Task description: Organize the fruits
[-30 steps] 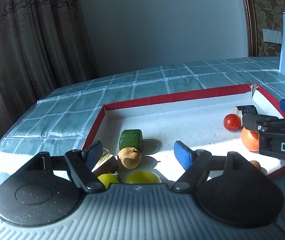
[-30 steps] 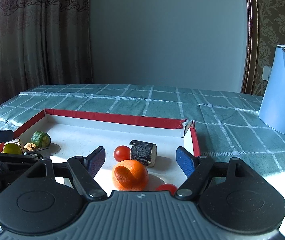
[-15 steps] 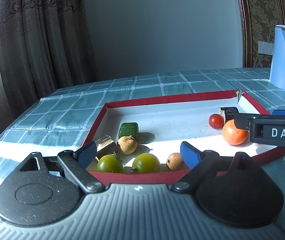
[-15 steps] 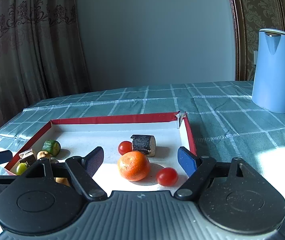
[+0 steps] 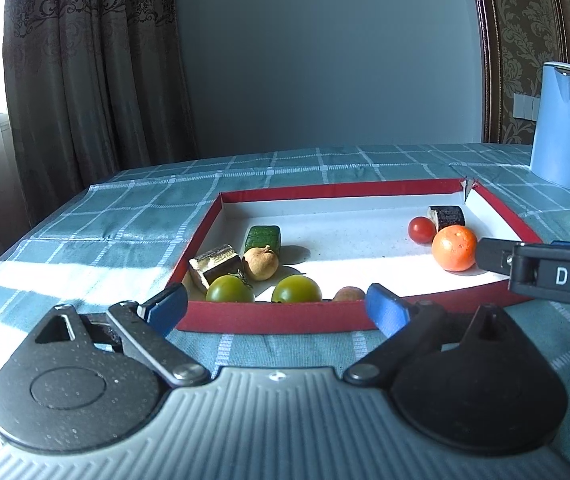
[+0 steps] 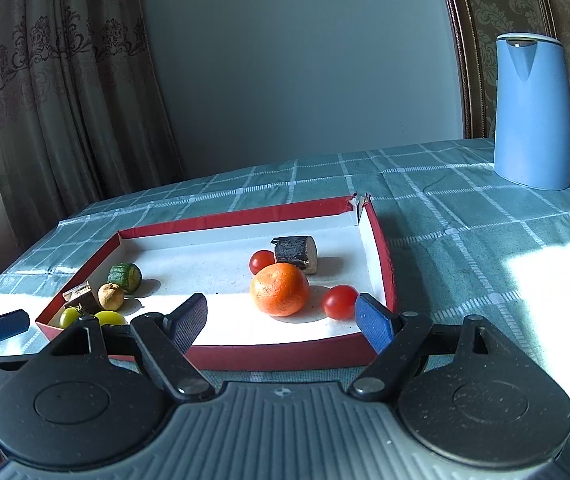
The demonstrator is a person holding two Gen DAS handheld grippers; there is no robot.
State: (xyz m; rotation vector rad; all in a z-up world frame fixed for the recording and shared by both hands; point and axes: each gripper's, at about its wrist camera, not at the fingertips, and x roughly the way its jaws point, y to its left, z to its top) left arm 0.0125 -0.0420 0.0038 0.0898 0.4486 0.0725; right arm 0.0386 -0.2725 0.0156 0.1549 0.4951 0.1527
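Observation:
A red-rimmed white tray (image 5: 269, 316) (image 6: 377, 236) holds the fruit. At its left lie two green tomatoes (image 5: 296, 289) (image 6: 69, 316), a brown longan (image 5: 261, 264) (image 6: 111, 296), a green cucumber piece (image 5: 263, 237) (image 6: 125, 276) and a brown block (image 5: 215, 266). At its right lie an orange (image 5: 454, 247) (image 6: 279, 289), two cherry tomatoes (image 6: 339, 301) (image 5: 422, 229) and a dark log piece (image 6: 296, 253). My left gripper (image 5: 275, 312) is open and empty, just short of the tray's near rim. My right gripper (image 6: 281, 318) is open and empty over the near rim.
A blue kettle (image 5: 563, 126) (image 6: 531, 110) stands on the checked teal tablecloth (image 6: 465, 240) at the back right. Curtains hang at the left behind the table. A small brownish fruit (image 5: 348, 294) lies by the tray's near rim.
Both grippers have drawn back and up from inside the tray to its near rim. Both stayed open and empty. The fruit has not moved.

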